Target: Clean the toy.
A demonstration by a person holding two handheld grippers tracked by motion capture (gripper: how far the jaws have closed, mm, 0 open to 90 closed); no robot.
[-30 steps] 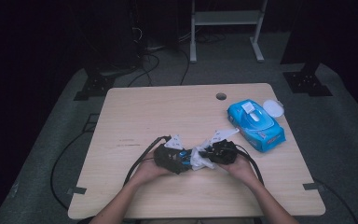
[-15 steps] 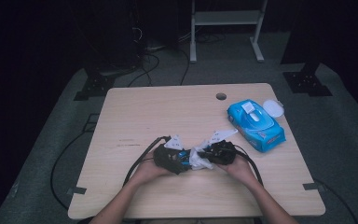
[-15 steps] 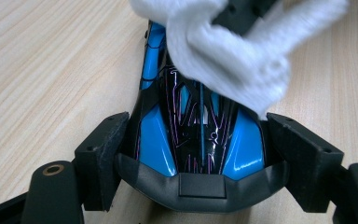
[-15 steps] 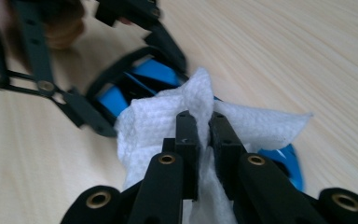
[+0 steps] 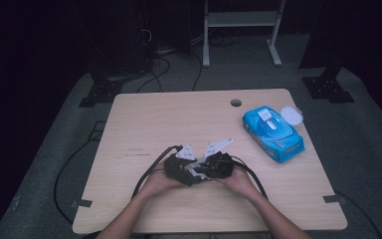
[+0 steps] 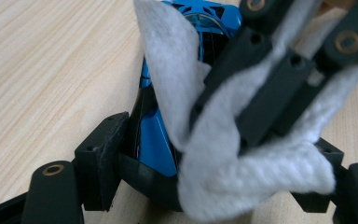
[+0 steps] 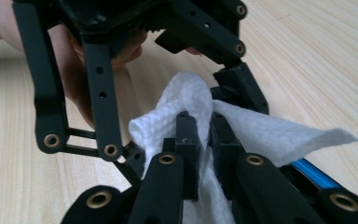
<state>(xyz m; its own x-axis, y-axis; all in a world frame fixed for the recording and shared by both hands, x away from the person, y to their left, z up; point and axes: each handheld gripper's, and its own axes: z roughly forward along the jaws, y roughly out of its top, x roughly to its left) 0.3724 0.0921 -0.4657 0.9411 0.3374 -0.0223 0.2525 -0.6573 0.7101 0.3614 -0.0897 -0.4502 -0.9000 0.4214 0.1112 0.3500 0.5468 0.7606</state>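
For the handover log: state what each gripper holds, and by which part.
Left gripper clamps the blue object by its sides; right gripper pinches the white wipe mid-sheet.

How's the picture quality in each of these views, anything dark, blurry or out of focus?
High view: the room around is nearly black, the light wooden table evenly lit and a little soft. Left gripper view: the white textured wipe is blurred close up, with the wood grain sharper. Right gripper view: bright, its nearest black tongs slightly soft.
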